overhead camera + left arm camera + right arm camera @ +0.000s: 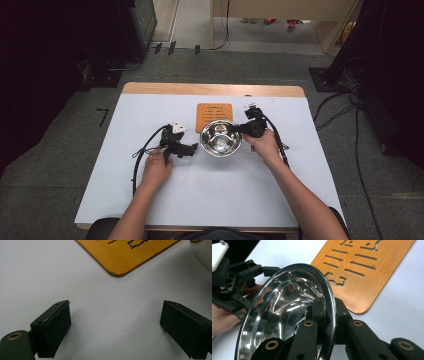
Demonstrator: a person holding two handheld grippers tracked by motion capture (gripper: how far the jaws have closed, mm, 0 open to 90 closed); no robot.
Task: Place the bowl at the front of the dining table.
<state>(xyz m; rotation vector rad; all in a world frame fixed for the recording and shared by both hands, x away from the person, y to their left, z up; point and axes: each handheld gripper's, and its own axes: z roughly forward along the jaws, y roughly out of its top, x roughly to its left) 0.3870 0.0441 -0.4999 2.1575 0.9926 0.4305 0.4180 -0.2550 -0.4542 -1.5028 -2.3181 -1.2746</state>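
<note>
Right gripper (327, 315) clamped on steel bowl (220, 138) rim; left gripper (115, 325) wide open, empty; bowl gripped, beside bamboo mat (214, 116), unplaced yet.

Shiny steel bowl (220, 138), upright, beside bamboo board (214, 115)

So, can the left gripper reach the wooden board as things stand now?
Probably yes. The left gripper is open with nothing between its jaws, and bare white table lies between it and the wooden board. The steel bowl sits to the side, held by the right gripper.
</note>
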